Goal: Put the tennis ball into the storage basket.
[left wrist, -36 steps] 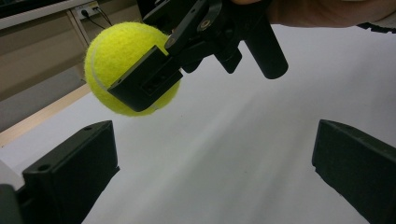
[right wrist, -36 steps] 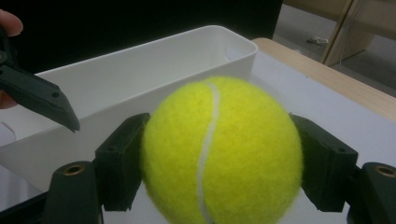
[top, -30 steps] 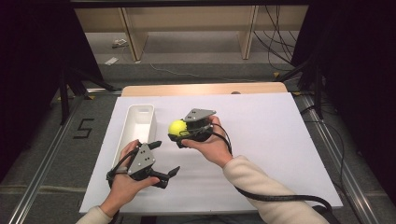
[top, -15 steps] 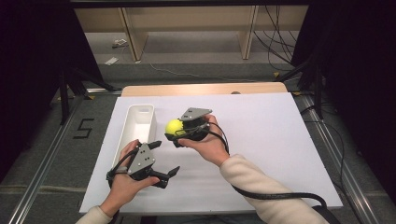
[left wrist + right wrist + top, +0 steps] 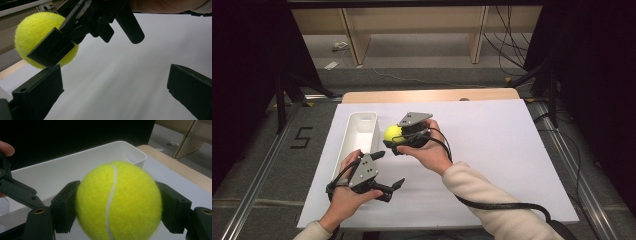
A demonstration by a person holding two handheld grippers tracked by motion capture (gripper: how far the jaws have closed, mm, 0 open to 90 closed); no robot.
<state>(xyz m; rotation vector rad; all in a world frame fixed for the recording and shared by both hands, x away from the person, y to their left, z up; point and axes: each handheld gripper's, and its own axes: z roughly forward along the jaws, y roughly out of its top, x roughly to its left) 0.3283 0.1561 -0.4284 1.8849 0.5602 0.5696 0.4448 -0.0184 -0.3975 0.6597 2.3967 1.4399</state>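
Note:
A yellow tennis ball [image 5: 392, 132] hangs above the white sheet, just right of the white bin [image 5: 360, 131]. My right gripper [image 5: 395, 139] is shut on it. In the right gripper view the ball [image 5: 117, 202] sits squeezed between both black pads [image 5: 65, 206], with the bin's [image 5: 75, 162] near wall right behind it. My left gripper [image 5: 389, 170] stands open lower left of the ball, nothing between its jaws. The left gripper view looks up at the ball [image 5: 30, 27] and a pad [image 5: 53, 48] of the other gripper clamping it. Its own gripper [image 5: 115, 95] has wide-apart jaws.
The white sheet [image 5: 512, 150] covers a wooden table [image 5: 427, 96]. The long bin lies along the sheet's left side and looks empty. The right gripper's black cable [image 5: 507, 205] trails under the right forearm. Wooden shelving [image 5: 412, 30] stands beyond the table.
The right gripper has carried the ball slightly left, closer to the bin. The left gripper has stayed where it was.

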